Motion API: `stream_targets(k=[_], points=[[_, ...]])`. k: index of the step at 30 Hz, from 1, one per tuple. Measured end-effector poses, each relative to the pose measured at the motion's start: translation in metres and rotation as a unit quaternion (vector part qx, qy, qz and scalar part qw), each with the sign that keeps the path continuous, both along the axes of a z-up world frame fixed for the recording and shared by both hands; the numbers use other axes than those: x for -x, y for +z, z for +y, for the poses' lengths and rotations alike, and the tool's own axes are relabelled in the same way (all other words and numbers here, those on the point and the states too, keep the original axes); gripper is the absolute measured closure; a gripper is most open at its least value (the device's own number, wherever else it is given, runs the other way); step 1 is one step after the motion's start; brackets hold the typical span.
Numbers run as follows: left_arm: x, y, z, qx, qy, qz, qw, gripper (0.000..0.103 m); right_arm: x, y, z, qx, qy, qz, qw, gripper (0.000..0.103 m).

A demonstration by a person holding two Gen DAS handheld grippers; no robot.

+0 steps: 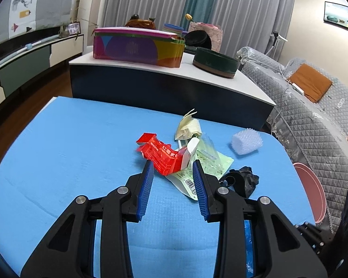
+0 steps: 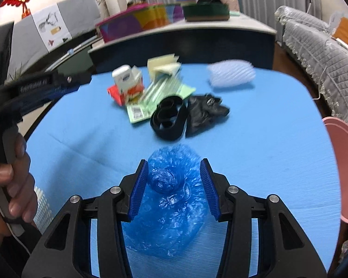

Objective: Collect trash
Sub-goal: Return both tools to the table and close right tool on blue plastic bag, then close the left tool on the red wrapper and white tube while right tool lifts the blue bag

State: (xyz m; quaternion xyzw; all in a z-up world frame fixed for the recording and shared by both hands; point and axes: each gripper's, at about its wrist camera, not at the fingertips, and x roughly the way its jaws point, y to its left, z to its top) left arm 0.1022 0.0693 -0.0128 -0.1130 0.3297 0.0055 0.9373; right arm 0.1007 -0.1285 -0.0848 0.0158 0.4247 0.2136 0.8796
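A heap of trash lies on the blue table mat (image 1: 69, 150): a red carton (image 1: 161, 156), crumpled yellow paper (image 1: 188, 127), a green wrapper (image 1: 212, 162), a black bag (image 1: 246, 179) and a white foam net (image 1: 247, 142). My left gripper (image 1: 172, 164) is open and hovers just before the red carton's near end, apart from it. A crumpled blue plastic bag (image 2: 171, 199) lies on the mat nearer to me. My right gripper (image 2: 174, 176) straddles it, open, its pads close beside the bag's knot. The left gripper (image 2: 77, 84) also shows at the left in the right wrist view.
A pink bin (image 2: 341, 162) stands off the table's right edge. A black loop of band (image 2: 169, 115) lies beside the black bag (image 2: 206, 113). Behind the table is a low cabinet (image 1: 169, 88) with boxes, and a grey covered sofa (image 1: 324, 127) on the right. A hand (image 2: 11, 185) holds the left gripper's handle.
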Motion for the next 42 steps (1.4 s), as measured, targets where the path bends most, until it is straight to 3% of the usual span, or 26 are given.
stream_targets(k=[1, 2, 8, 13, 22, 26, 42], points=[[-0.003, -0.002, -0.001, 0.001, 0.0, 0.003, 1.0, 0.069, -0.001, -0.002, 0.0, 0.001, 0.002, 0.004, 1.0, 0.075], [-0.005, -0.004, -0.001, 0.001, 0.0, 0.004, 1.0, 0.069, -0.002, -0.003, 0.0, 0.001, 0.003, 0.005, 1.0, 0.078], [-0.024, -0.011, -0.011, 0.005, -0.009, 0.012, 0.9999, 0.069, -0.01, 0.001, -0.002, 0.006, 0.001, -0.008, 1.0, 0.086], [-0.037, -0.02, -0.021, -0.002, -0.02, 0.023, 0.9995, 0.07, -0.02, 0.003, -0.012, 0.002, -0.014, -0.013, 1.0, 0.087], [-0.046, -0.028, -0.025, -0.015, -0.015, 0.038, 0.9991, 0.09, -0.034, 0.002, -0.025, -0.01, -0.039, -0.009, 0.999, 0.087], [-0.046, -0.027, -0.024, -0.018, -0.014, 0.037, 0.9991, 0.094, -0.033, 0.003, -0.026, -0.009, -0.04, -0.012, 0.999, 0.087], [-0.034, -0.007, -0.024, -0.024, -0.014, 0.012, 0.9995, 0.096, -0.018, 0.025, -0.029, 0.002, -0.046, -0.05, 0.998, 0.087]])
